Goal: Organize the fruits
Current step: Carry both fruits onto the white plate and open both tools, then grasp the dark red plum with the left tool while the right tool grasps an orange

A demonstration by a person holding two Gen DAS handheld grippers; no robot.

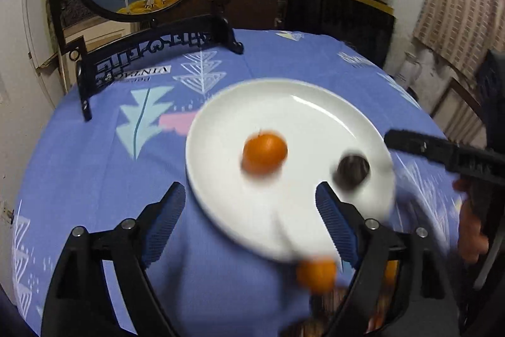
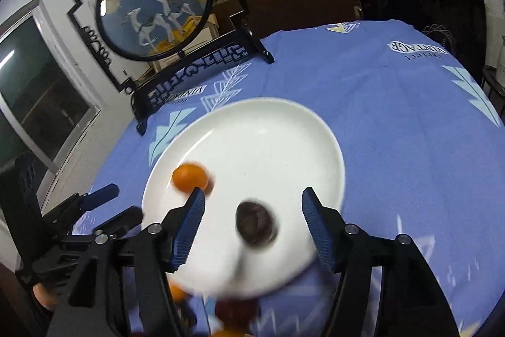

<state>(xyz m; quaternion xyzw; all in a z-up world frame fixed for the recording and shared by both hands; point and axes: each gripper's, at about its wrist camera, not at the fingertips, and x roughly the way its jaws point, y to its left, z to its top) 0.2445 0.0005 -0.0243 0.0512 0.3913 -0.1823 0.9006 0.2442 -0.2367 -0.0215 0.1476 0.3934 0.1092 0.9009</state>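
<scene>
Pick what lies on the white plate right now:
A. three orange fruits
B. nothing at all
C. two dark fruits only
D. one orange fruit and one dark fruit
D: the white plate holds one orange fruit and one dark fruit, lying apart from each other; the left wrist view shows the same pair.

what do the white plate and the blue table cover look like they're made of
The white plate looks like glazed ceramic or porcelain: smooth and glossy, with a bright light streak on its rim in the left wrist view. It could be melamine. The blue table cover looks like matte woven fabric, printed with white tree shapes and lettering, with a soft crease.
</scene>
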